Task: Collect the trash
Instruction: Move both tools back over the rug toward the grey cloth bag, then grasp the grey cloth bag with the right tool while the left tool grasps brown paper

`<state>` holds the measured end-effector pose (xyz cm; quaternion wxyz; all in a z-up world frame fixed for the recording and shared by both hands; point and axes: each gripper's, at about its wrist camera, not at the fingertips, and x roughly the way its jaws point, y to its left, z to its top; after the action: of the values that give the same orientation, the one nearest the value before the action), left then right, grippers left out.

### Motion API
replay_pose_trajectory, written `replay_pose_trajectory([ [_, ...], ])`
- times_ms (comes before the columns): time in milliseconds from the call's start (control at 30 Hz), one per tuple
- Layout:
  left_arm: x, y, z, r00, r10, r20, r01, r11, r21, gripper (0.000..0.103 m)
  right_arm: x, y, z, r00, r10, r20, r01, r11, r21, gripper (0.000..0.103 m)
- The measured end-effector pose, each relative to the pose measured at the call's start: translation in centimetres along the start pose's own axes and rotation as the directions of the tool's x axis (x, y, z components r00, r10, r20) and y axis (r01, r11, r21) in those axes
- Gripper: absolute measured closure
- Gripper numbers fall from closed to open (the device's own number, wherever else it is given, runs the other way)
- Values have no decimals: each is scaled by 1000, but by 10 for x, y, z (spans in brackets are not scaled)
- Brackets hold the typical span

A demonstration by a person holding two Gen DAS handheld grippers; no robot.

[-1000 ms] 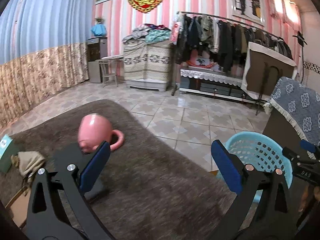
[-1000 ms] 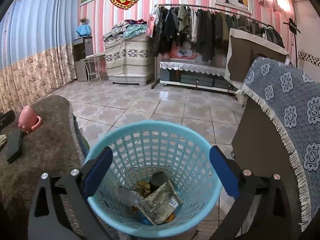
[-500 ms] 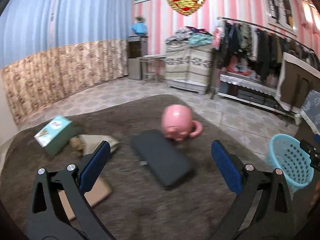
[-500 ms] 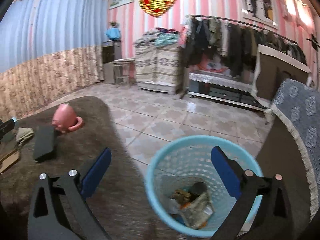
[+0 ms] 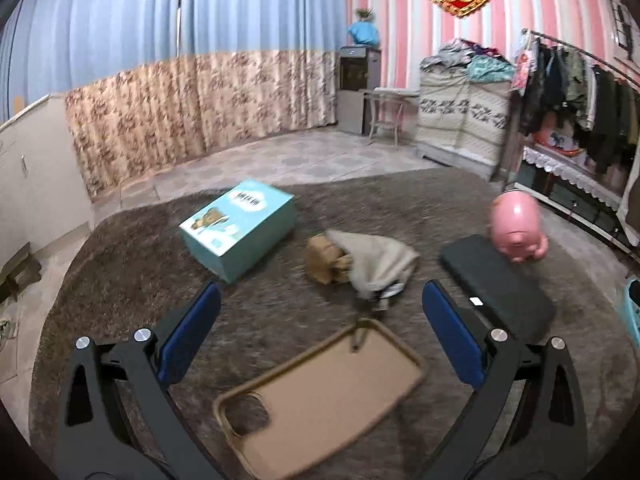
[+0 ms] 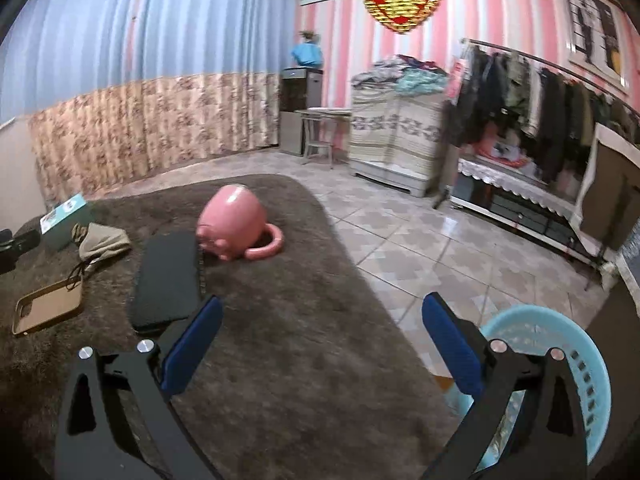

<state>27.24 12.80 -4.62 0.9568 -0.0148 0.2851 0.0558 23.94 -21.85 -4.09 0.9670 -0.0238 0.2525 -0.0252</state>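
The trash basket (image 6: 560,364), light blue with slotted walls, stands on the tiled floor (image 6: 404,232) at the near right of the right wrist view, just off the edge of the brown rug (image 6: 280,320). Half a second ago its whole rim and the scraps inside were visible; now the right hand-held gripper (image 6: 320,344) has swung left, its right finger covers much of the basket, and the contents are too blurred to make out. In the left wrist view only a sliver of the basket (image 5: 634,308) shows at the far right edge.

The left hand-held gripper (image 5: 320,332) has also turned left. The teal box (image 5: 238,228) and the crumpled beige cloth (image 5: 376,260), formerly at the left, now lie near the centre, the box left of the cloth. A tan phone case (image 5: 324,396) sits between the fingers, its near end cut off. The pink mug (image 5: 516,228) lies overturned at the right, against the far end of a flat black case (image 5: 500,288).

Both hand-held grippers are spread wide and hold nothing.
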Motion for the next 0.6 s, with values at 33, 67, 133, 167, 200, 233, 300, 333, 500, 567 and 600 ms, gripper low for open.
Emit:
replay_pose_trajectory([
  [33, 6, 6, 1, 1000, 7, -8, -7, 1000, -6, 6, 4, 5, 1, 1000, 10, -2, -10, 1000, -4, 5],
  [67, 12, 11, 4, 1000, 13, -16, -13, 1000, -14, 6, 7, 8, 1, 1000, 19, -6, -19, 1000, -4, 5],
  [133, 26, 20, 8, 999, 3, -37, -5, 999, -50, 6, 15, 14, 3, 999, 32, -19, -32, 999, -2, 5],
  [167, 32, 20, 10, 999, -3, -45, 0, 998, -62, 6, 19, 15, 3, 999, 37, -26, -38, 999, -1, 5],
  [200, 39, 23, 13, 999, -14, -53, 10, 997, -78, 8, 21, 17, 3, 999, 43, -31, -43, 999, 1, 5],
  [233, 45, 24, 16, 998, -23, -61, 18, 997, -81, 10, 24, 20, 3, 998, 49, -36, -49, 999, 1, 5],
  [300, 56, 23, 21, 996, -36, -78, 30, 997, -75, 18, 31, 25, 4, 998, 53, -43, -53, 999, -5, 5],
  [333, 66, 20, 24, 995, -43, -91, 37, 997, -68, 21, 34, 27, 4, 998, 53, -47, -53, 999, -10, 5],
  [500, 91, 16, 27, 984, -95, -150, 87, 994, -63, 59, 42, 37, 5, 996, 62, -58, -63, 998, -22, 5],
  [567, 96, 15, 24, 977, -127, -173, 118, 991, -63, 75, 44, 41, 5, 996, 63, -64, -65, 997, -30, 5],
  [600, 96, 15, 22, 975, -138, -173, 128, 990, -64, 83, 44, 42, 5, 996, 66, -66, -68, 997, -31, 5],
])
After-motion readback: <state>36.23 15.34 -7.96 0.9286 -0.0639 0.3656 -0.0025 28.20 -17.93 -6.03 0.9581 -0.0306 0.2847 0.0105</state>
